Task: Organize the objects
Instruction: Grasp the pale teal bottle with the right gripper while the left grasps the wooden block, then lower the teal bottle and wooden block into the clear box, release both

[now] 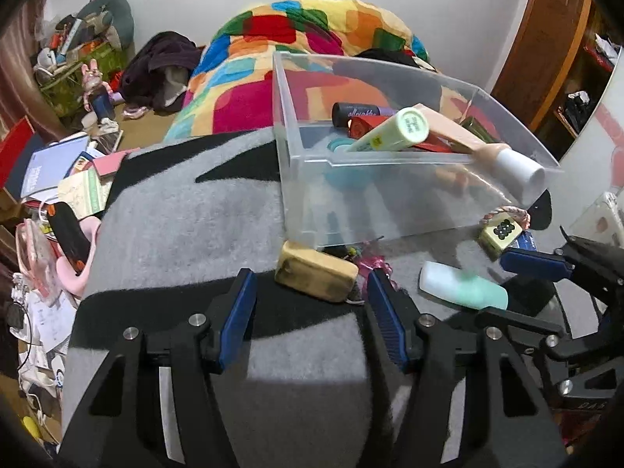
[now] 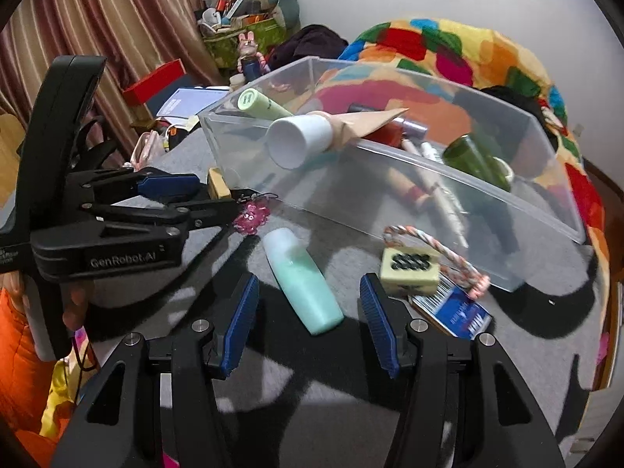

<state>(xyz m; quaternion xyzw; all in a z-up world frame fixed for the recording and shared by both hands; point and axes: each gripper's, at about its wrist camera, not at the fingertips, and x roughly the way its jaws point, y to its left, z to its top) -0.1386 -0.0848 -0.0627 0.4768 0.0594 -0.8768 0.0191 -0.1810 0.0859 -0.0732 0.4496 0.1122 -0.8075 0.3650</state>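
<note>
Between our right hand-held gripper (image 2: 308, 312) fingers, which stand wide apart and hold nothing, lies the mint-green bottle (image 2: 300, 280) on the grey blanket (image 2: 507, 343). Its long axis runs from its pale cap end, up and to the left, down toward the right, so it sits at a slant across the gap and not square to the pads. We judge this the thing to take next, and the right hand is plainly the nearer one to it: in the left wrist view the same bottle (image 1: 464, 284) lies off to the right, outside that gripper's reach.

Our left hand-held gripper (image 1: 312, 300) is also open and empty, with the tan sponge-like block (image 1: 316, 273) just ahead between its fingertips. Behind both stands the clear plastic bin (image 2: 390, 202), already holding tubes and bottles, among them a white-capped tube (image 2: 304, 136) leaning over its near rim. Beside the bin rest a small block on a braided rope (image 2: 409, 265), a blue card (image 2: 456, 308) and a pink charm (image 2: 251, 218).

A slight turn of the right wrist would, we think, bring the pads across the bottle's narrow width.
</note>
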